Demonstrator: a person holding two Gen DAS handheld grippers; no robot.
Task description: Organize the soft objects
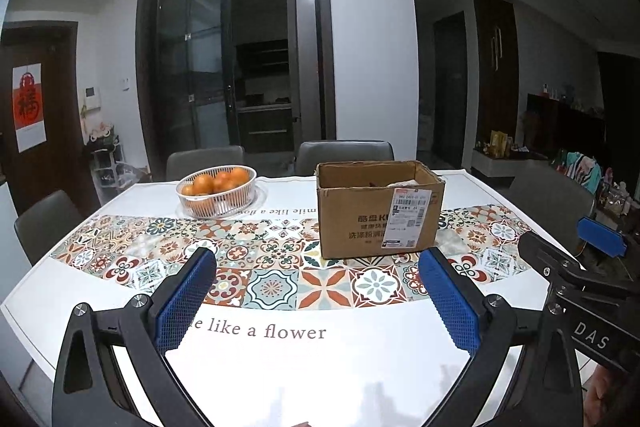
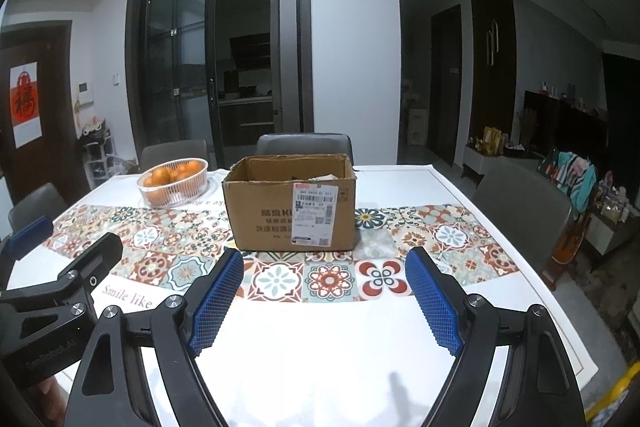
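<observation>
An open cardboard box [image 1: 378, 211] with a shipping label stands on the patterned runner; it also shows in the right wrist view [image 2: 290, 203]. Something pale and something dark lie inside it, mostly hidden by its walls. My left gripper [image 1: 318, 275] is open and empty, held above the table's near side, short of the box. My right gripper [image 2: 324, 279] is open and empty, just in front of the box. The right gripper shows at the right edge of the left wrist view [image 1: 576, 247]; the left gripper shows at the left edge of the right wrist view [image 2: 60, 255].
A white wire basket of oranges [image 1: 218, 189] stands at the back left of the white table [image 1: 320, 367], left of the box [image 2: 174, 181]. Grey chairs [image 1: 344, 155] surround the table. A dark sliding door is behind.
</observation>
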